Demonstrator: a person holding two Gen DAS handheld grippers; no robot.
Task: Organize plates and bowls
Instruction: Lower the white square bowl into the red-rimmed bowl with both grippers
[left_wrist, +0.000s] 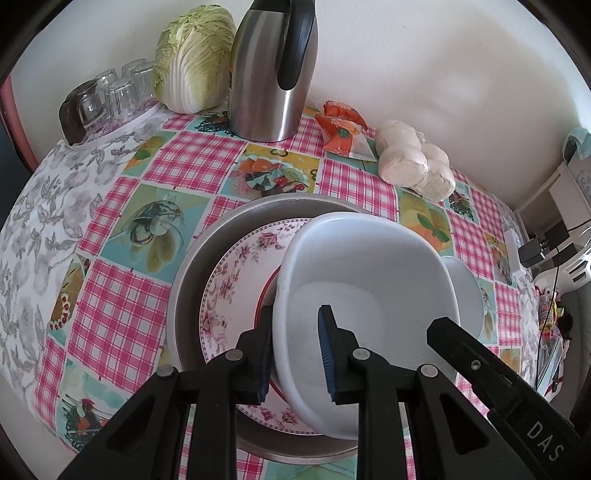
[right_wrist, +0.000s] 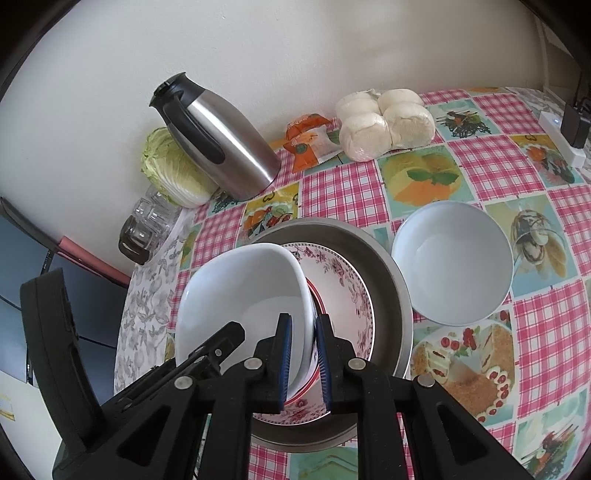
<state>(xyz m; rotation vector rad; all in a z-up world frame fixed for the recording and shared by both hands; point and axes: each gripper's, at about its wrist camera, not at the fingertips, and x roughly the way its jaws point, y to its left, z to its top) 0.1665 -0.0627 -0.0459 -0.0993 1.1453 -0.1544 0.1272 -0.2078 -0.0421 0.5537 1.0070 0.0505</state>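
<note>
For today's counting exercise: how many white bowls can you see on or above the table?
2. One bowl is held tilted over the floral plate by both grippers; the other bowl sits on the tablecloth beside the metal pan. None seems hidden.

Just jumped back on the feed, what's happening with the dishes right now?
Both grippers grip the white squarish bowl by opposite rims: left gripper, right gripper. The bowl is tilted over the floral plate, which lies in the metal pan. A second round white bowl sits on the tablecloth beside the pan, untouched.
</note>
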